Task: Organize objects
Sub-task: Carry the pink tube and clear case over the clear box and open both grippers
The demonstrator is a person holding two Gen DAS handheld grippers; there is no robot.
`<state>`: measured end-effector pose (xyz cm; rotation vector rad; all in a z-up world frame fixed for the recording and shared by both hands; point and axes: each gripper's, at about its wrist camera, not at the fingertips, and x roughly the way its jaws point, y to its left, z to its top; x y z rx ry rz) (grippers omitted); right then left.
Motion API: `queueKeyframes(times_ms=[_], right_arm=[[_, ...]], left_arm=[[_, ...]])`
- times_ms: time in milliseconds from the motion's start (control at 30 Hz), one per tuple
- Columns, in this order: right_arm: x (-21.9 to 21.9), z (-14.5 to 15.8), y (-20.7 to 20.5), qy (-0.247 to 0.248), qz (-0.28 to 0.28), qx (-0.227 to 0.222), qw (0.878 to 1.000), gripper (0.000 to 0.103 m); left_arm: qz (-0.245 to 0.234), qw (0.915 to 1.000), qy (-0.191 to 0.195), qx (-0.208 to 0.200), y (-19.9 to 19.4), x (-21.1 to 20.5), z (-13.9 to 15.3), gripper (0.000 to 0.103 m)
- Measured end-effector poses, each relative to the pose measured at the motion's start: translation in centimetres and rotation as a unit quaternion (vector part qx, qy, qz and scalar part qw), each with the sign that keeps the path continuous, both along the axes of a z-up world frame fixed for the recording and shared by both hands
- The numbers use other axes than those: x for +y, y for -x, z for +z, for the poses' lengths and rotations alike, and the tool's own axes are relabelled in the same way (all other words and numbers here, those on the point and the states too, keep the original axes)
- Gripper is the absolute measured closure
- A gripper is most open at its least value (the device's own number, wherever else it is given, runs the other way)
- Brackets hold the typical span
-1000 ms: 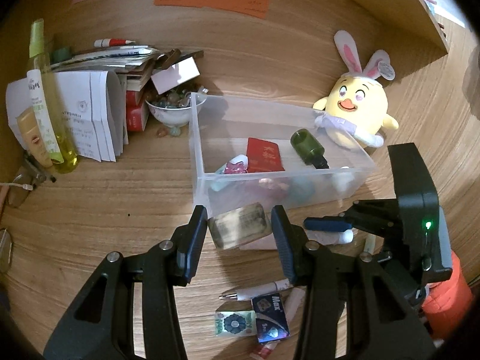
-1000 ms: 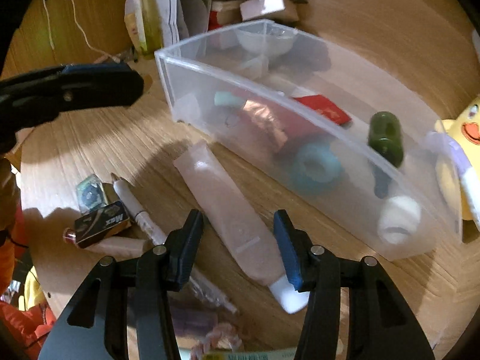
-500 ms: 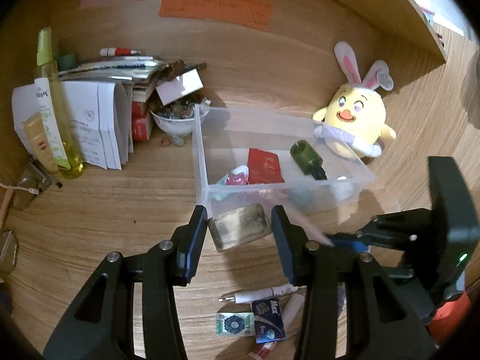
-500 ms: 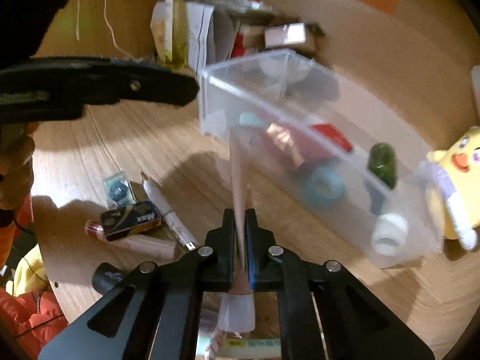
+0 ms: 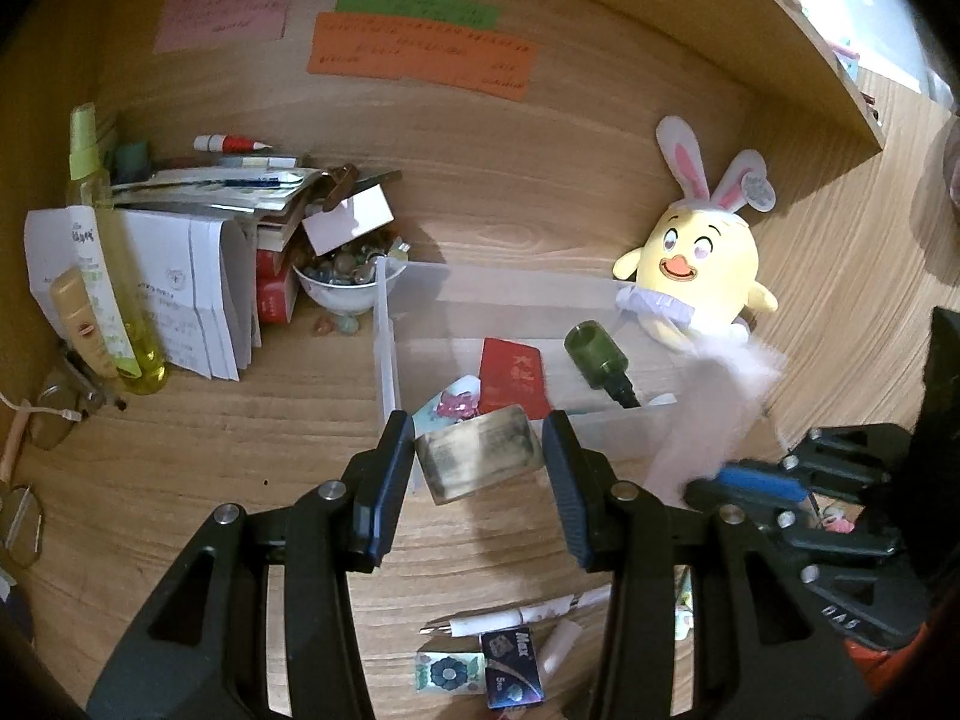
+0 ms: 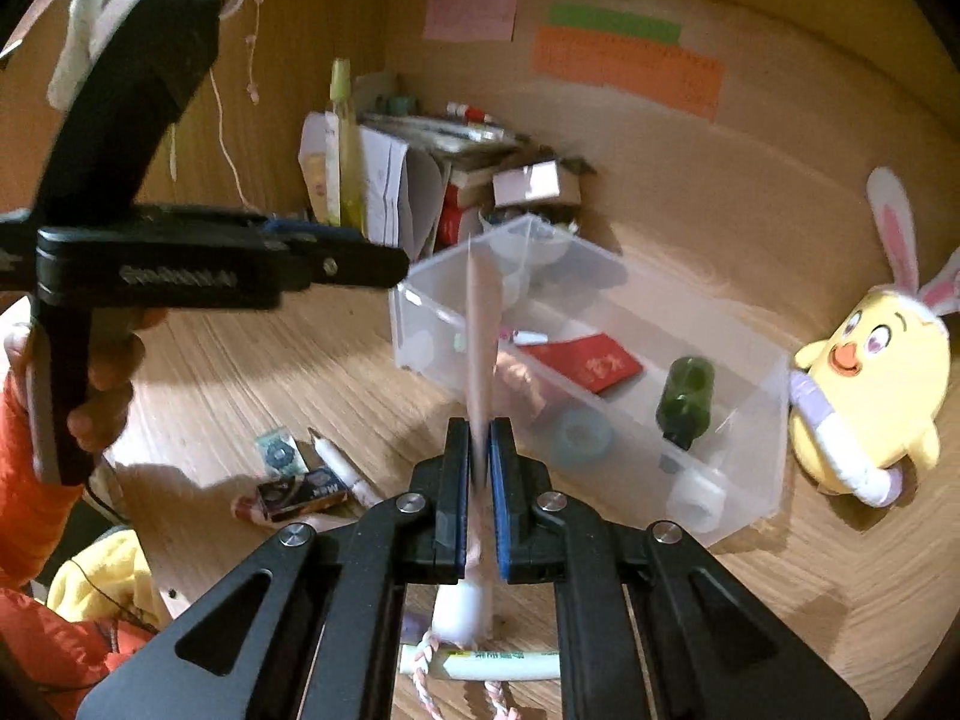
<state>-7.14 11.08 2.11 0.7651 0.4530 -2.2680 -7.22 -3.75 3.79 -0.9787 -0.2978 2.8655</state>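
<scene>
Wooden desk, clutter everywhere, and the right gripper (image 6: 478,468), clamped tight on the pink tube (image 6: 480,324), should carry it forward over the clear bin (image 6: 708,324) ahead, releasing low inside.

A yellow plush chick (image 5: 699,267) with rabbit ears is seated against the wooden back panel (image 5: 540,138). Pink, green and orange paper notes (image 5: 420,54) are fixed to that panel. A tall yellow spray bottle (image 5: 105,252) is stood upright beside folded papers (image 5: 192,282) and a white bowl of beads (image 5: 345,279).
</scene>
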Motion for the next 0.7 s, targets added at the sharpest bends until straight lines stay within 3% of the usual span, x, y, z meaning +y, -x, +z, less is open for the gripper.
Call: queueKeyframes(times_ms=[533,700], right_arm=[[4.0,5.1,4.7,0.080,-0.095,0.046,0.991,0.097],[4.6,5.6,6.7,0.079,-0.133,0.058,0.986,0.097]], left_arm=[[0.004,0.9999,0.009,0.007,3.4,0.0,0.9,0.059],[0.002,0.9999,0.009,-0.005,5.3,-0.1,0.4,0.059]])
